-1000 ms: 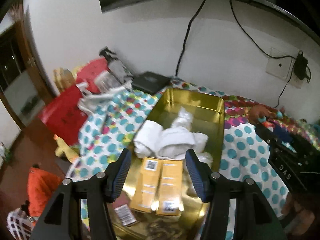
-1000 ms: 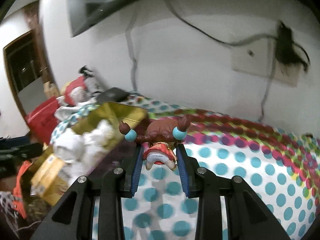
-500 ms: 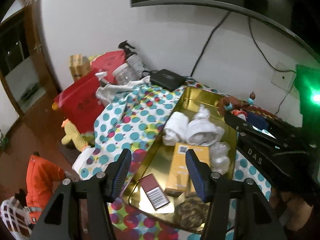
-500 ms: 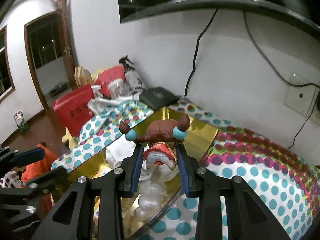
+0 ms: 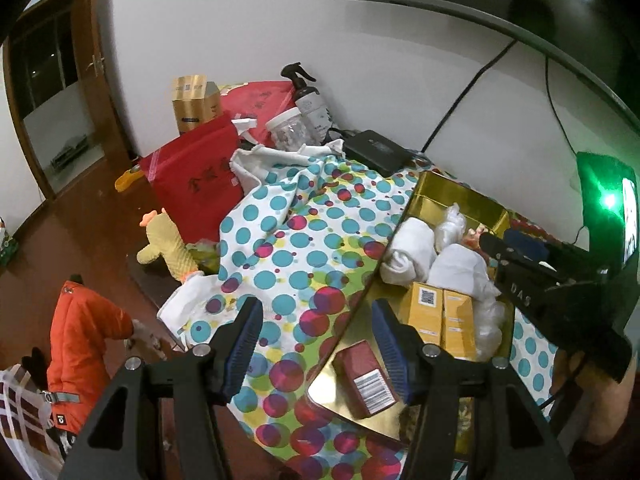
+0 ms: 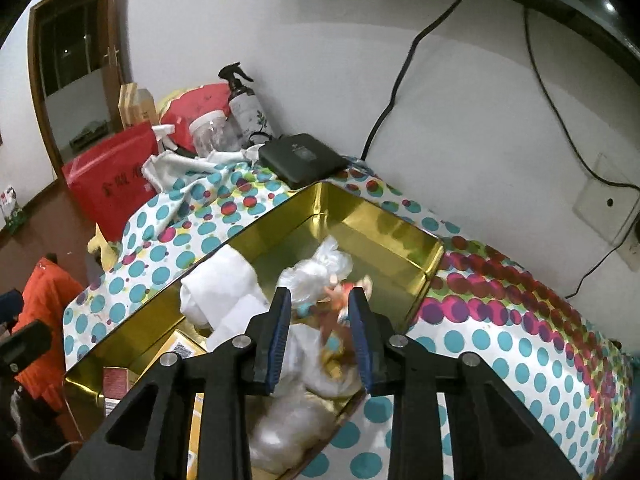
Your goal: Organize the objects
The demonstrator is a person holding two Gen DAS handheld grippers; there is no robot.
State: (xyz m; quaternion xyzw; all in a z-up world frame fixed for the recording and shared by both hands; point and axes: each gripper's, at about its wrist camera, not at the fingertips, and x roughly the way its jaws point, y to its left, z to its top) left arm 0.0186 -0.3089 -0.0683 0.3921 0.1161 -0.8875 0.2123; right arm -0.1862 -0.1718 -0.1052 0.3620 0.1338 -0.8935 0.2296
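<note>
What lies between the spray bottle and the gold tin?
A flat black box sits on the dotted cloth between the spray bottle and the tin; the right wrist view shows it best.

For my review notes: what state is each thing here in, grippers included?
left gripper: open, empty.
right gripper: shut on the blurred toy figure, over the tin.
gold tin: lidless, partly filled.
spray bottle: upright.
clear jar: upright, lid on.
yellow boxes: closed, lying in the tin.
</note>
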